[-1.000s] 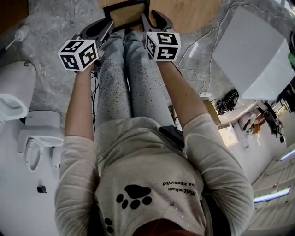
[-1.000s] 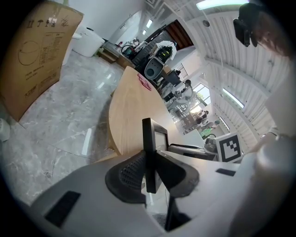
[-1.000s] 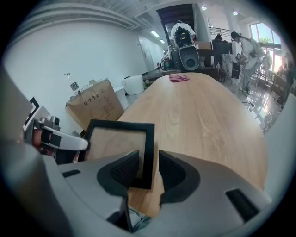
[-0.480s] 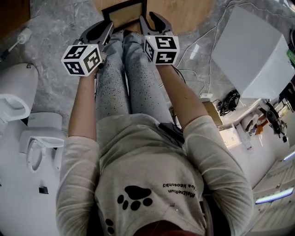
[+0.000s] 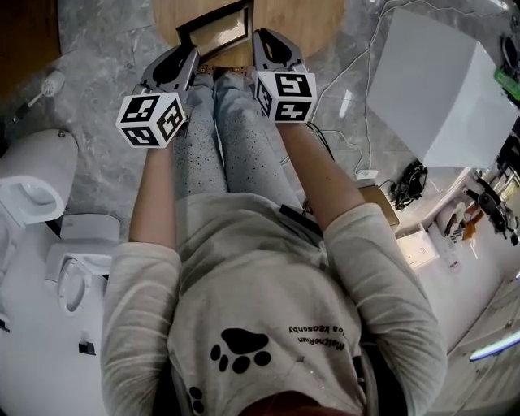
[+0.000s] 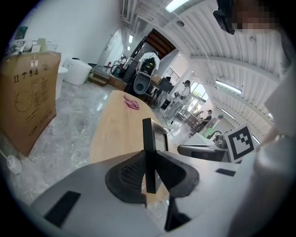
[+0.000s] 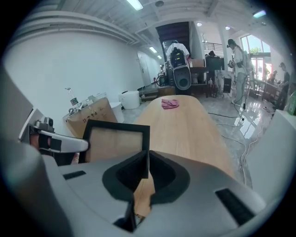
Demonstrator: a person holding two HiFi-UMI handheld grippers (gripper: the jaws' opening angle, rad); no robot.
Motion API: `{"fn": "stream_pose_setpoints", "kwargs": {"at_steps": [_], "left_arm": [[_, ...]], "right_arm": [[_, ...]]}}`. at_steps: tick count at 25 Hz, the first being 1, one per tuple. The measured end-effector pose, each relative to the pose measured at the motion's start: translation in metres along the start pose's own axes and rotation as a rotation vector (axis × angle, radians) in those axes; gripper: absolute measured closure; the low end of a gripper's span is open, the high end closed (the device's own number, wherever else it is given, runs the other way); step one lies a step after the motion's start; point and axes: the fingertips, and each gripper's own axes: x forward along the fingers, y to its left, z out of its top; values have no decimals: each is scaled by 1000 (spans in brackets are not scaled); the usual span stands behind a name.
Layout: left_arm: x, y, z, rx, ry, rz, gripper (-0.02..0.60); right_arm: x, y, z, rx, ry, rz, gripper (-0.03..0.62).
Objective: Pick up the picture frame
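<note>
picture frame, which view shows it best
Right gripper view: the picture frame faces it, border and pane nearly whole. The left gripper view sees it nearly edge-on; the head view shows it small, partly hidden.

Wood table (image 5: 313, 23) w/ pink item (image 7: 169, 103); white box (image 5: 431, 89); cardboard box (image 6: 28, 97).

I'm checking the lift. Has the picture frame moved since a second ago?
Yes. In the head view the picture frame has come up off the wooden table, toward the camera.
</note>
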Motion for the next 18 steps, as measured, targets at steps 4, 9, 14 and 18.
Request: {"fn": "stream_pose_setpoints", "kwargs": {"at_steps": [4, 9, 14, 18], "left_arm": [[-8, -19, 26, 51, -40, 8, 506], [-21, -42, 62, 126, -97, 16, 506], [-34, -67, 101, 197, -155, 12, 506], [-47, -84, 130, 249, -200, 18, 506]], "right_arm": [[-21, -7, 23, 12, -42, -12, 583], [-46, -6, 50, 31, -94, -19, 585], [-70, -4, 81, 31, -149, -24, 585], [-88, -2, 110, 17, -203, -34, 585]]}}
